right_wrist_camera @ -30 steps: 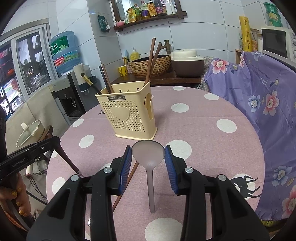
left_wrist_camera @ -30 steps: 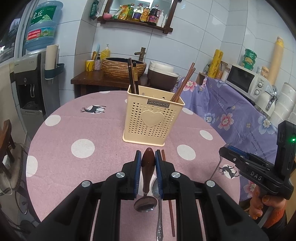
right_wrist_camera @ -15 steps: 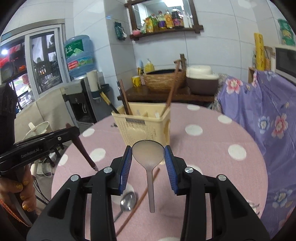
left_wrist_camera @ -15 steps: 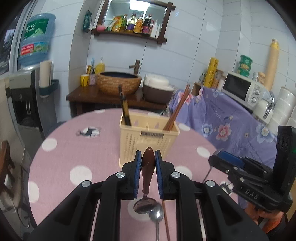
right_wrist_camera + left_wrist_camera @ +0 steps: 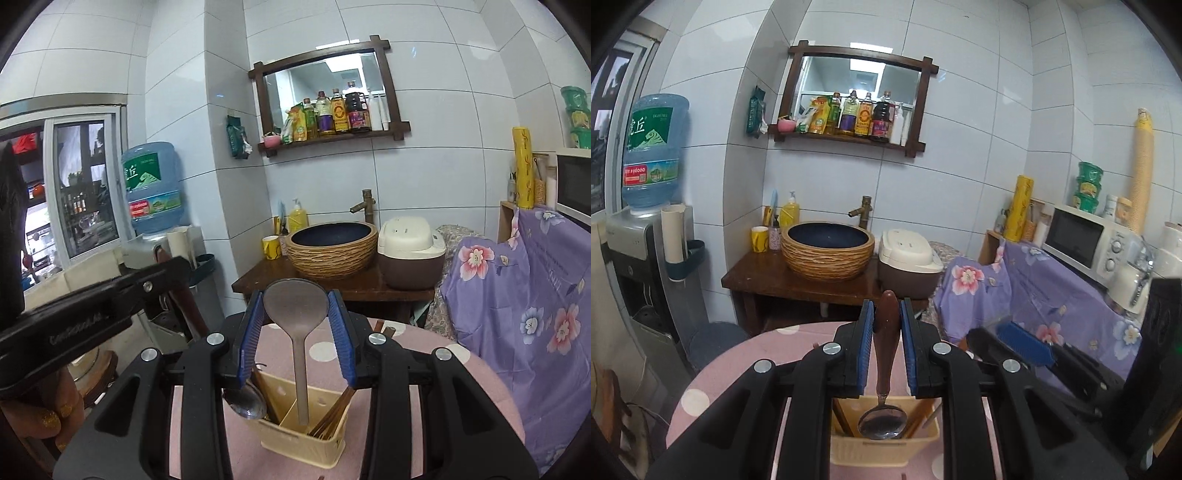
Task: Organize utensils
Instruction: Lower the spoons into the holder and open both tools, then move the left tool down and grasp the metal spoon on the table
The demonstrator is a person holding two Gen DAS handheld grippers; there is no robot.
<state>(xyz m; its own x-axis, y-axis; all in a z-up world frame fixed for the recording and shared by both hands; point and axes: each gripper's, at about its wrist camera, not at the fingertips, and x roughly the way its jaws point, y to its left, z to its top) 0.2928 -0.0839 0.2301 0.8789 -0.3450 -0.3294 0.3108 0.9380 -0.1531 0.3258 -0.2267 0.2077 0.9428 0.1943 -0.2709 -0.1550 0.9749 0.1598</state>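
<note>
My left gripper (image 5: 887, 314) is clenched on a spoon (image 5: 885, 373) by its brown wooden handle, which stands up between the 2 blue pads. The spoon's shiny metal bowl hangs below, toward the camera, directly over the cream plastic utensil basket (image 5: 886, 450). In the right wrist view that same spoon bowl (image 5: 244, 401) shows at the basket's left side, above its rim.

My right gripper (image 5: 296, 300) is grasping a grey plastic ladle (image 5: 297, 321) by its round head, with the pads pressing its 2 edges. The ladle's straight handle points down and toward the camera, and its end sits over the middle of the utensil basket (image 5: 301, 445), by the inner divider. Whether it touches the divider I cannot tell.

Brown chopsticks (image 5: 332, 410) lean in the basket's right compartment. The basket stands on a round table with a pink cloth with white dots (image 5: 436, 373).

Beyond the table, a dark wooden stand holds a woven basin (image 5: 827, 253) and a rice cooker (image 5: 909, 266). A framed mirror with a shelf of bottles (image 5: 855, 99) hangs on the white tiled wall. A water dispenser (image 5: 652, 155) stands to the left. A microwave (image 5: 1089, 240) sits to the right above a purple flowered cover (image 5: 1052, 295).
</note>
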